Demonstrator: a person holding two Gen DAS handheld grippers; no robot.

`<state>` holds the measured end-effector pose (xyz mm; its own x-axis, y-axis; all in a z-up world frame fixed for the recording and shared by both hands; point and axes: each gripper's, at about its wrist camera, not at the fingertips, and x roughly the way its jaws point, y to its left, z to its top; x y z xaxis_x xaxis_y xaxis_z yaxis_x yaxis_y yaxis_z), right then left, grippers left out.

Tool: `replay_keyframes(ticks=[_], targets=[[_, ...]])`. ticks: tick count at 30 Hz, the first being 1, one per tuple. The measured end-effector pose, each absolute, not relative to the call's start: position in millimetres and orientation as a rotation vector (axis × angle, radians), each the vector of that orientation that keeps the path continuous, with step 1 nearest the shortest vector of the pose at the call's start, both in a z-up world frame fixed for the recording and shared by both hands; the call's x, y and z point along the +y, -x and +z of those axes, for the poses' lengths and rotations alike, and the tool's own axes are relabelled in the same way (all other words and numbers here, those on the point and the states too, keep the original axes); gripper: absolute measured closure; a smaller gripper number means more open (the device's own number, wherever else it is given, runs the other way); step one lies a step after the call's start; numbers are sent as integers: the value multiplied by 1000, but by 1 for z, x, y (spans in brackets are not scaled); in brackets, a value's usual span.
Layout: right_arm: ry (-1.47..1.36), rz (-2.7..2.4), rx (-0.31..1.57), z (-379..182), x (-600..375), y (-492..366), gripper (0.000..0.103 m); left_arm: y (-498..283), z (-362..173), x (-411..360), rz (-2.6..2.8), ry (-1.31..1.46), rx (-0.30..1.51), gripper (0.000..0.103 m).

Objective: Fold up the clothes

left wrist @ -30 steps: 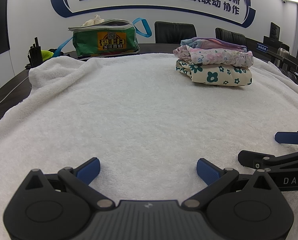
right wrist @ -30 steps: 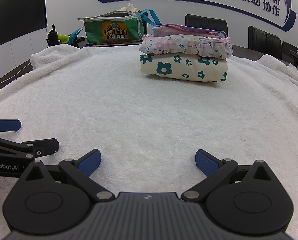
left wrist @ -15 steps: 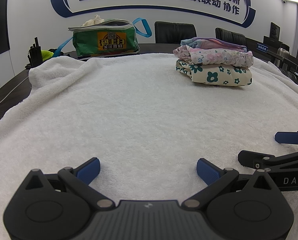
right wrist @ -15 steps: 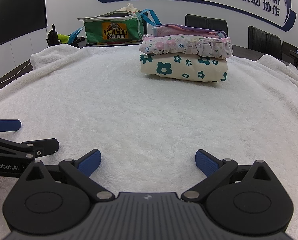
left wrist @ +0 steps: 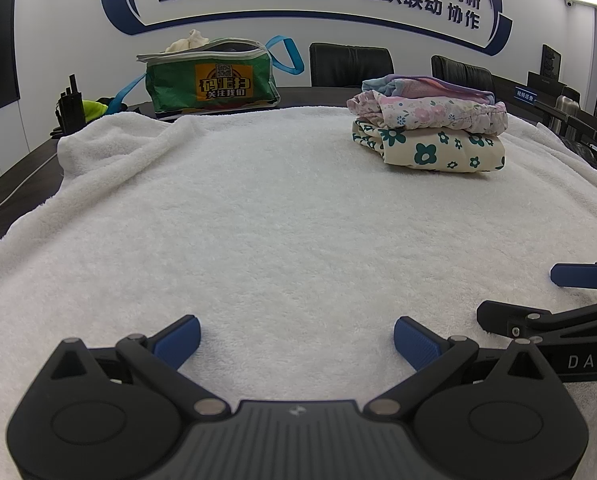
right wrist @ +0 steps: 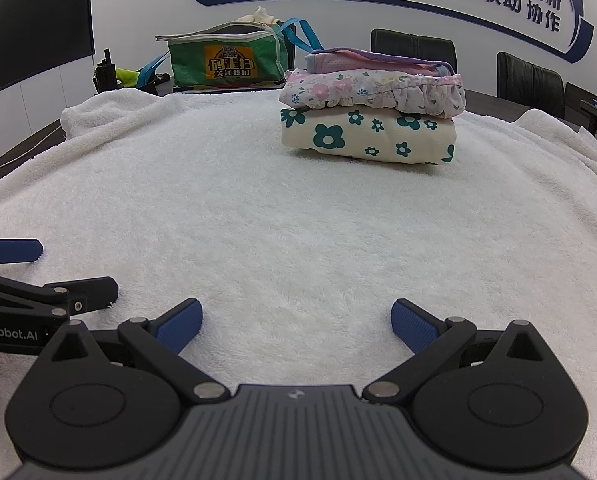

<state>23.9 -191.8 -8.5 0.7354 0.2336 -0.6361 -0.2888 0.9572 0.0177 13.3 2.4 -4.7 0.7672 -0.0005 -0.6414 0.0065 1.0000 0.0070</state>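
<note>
Clothes (left wrist: pixel 428 130) folded and stacked far back on the white towel (left wrist: pixel 282 232), right of middle. Left tool (left wrist: pixel 296 338) spread wide, empty, low over the towel. Right tool (right wrist: pixel 294 320) spread wide too, empty, just beside the left one. Bottom of each tool cut off. Green bag (left wrist: pixel 212 82) behind on the dark counter (left wrist: pixel 2 188). Black chairs (left wrist: pixel 352 64) further back.

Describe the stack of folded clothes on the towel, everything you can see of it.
The stack of folded clothes holds three soft fabric pieces: cream with dark green flowers at the bottom, a pale pink floral with a ruffled edge on it, a pink-and-lilac piece on top. It rests on the white towel, far right, with nothing else touching it.
</note>
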Motion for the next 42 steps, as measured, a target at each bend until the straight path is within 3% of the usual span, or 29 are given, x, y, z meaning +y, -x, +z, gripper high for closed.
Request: replay_keyframes(ticks=[35,42], targets=[[87,284,688,-8,-191,-25,1,-15,-5,1,-4,-13,696,0],[87,287,689,-8,-191,-26,1,-18,14,2,-14,14,676,0]])
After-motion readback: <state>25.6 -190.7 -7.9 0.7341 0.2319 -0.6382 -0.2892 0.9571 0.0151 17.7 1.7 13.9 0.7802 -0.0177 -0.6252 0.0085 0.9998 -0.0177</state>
